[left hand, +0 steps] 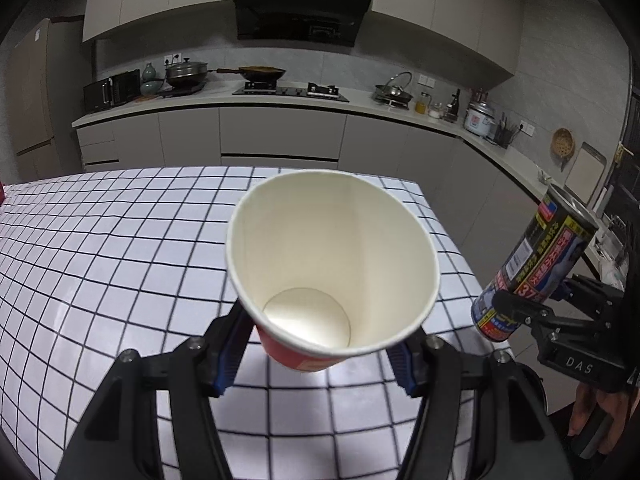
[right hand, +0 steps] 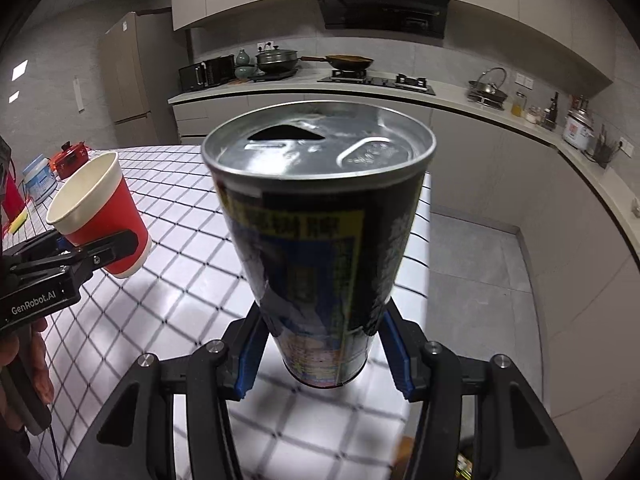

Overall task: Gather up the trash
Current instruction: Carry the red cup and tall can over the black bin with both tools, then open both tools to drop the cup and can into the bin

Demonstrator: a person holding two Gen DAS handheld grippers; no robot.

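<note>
Behind can [right hand: 320, 240], table [right hand: 180, 248] perhaps hidden

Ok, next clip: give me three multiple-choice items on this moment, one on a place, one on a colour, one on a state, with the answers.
1. Where is the paper cup?
A. Lying on the table
B. Held in the left gripper
C. On the kitchen counter

2. What colour is the cup's outside?
A. Red
B. Green
C. Blue

3. What state is the can in the right gripper?
A. Sealed, tab unpulled
B. Crushed flat
C. Opened, with a hole in its top

Answers: 1 B, the left gripper's pads clamp the cup's base above the checked tablecloth. 2 A, the right wrist view shows its red wall. 3 C, a dark opening shows in the silver lid.
</note>
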